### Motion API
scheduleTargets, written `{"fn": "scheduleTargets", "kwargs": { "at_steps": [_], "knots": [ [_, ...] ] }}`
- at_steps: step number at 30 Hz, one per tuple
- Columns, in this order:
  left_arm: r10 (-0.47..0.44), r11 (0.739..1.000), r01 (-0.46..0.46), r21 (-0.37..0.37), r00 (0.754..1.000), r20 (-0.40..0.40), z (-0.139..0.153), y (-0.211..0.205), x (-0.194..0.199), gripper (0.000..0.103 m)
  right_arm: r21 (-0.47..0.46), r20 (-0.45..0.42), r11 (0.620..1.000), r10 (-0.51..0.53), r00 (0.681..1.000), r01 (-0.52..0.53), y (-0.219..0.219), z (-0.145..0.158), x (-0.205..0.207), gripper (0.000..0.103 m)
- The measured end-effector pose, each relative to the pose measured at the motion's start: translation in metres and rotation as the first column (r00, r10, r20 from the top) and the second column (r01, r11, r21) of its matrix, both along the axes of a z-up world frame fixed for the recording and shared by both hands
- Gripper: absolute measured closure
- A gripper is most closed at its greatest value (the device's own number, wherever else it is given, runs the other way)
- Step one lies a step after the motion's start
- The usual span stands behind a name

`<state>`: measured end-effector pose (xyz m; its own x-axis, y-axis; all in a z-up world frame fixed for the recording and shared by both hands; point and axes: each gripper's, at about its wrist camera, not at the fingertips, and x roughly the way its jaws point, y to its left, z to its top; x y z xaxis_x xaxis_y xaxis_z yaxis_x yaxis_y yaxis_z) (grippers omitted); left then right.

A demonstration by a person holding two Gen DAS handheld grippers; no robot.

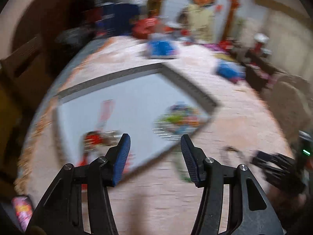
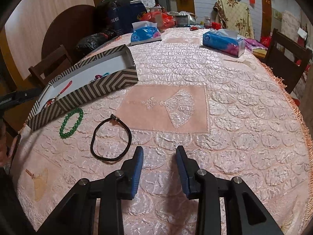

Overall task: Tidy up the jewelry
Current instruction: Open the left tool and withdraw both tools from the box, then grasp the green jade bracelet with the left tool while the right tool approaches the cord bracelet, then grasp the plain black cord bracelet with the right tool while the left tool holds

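A striped cardboard box (image 2: 101, 87) with a white inside sits at the table's left and holds several colourful jewelry pieces (image 2: 100, 76). A green bead bracelet (image 2: 71, 123) and a black cord bracelet (image 2: 110, 139) lie on the pink tablecloth in front of the box. My right gripper (image 2: 159, 149) is open and empty, just right of the black bracelet. In the blurred left wrist view, my left gripper (image 1: 155, 139) is open and empty above the box's near corner (image 1: 135, 109), with a colourful pile (image 1: 179, 121) and a red piece (image 1: 93, 139) inside. The right gripper (image 1: 277, 166) shows at the right.
Two blue tissue packs (image 2: 145, 33) (image 2: 223, 42) lie at the far side of the table. Bags and jars (image 2: 156, 15) crowd the far edge. Wooden chairs stand at the left (image 2: 50, 64) and right (image 2: 287, 58). A thin pale chain (image 2: 239, 61) lies far right.
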<state>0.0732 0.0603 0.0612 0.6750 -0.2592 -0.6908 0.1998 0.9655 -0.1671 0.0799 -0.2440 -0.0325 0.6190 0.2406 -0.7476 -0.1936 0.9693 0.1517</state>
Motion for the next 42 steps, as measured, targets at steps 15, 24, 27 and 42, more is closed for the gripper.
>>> {"fn": "scheduleTargets", "kwargs": {
  "at_steps": [15, 24, 27, 42],
  "knots": [
    [-0.019, 0.99, 0.044, 0.138, 0.984, -0.178, -0.072, -0.051, 0.022, 0.05, 0.085, -0.007, 0.996, -0.01, 1.0, 0.011, -0.009, 0.0, 0.001, 0.069],
    [-0.101, 0.962, 0.142, 0.231, 0.978, -0.183, -0.071, -0.07, 0.008, 0.097, 0.029, 0.005, 0.999, -0.04, 0.999, 0.039, -0.004, 0.003, 0.003, 0.069],
    [-0.131, 0.954, 0.176, 0.241, 0.972, -0.194, -0.071, -0.075, 0.002, 0.097, 0.066, 0.034, 0.997, 0.028, 0.999, -0.03, 0.012, 0.018, 0.013, 0.069],
    [-0.084, 0.985, 0.119, 0.124, 0.962, -0.259, -0.069, -0.049, 0.011, 0.097, -0.143, -0.018, 0.955, 0.259, 0.966, -0.259, 0.071, 0.002, 0.057, 0.076]
  ]
}}
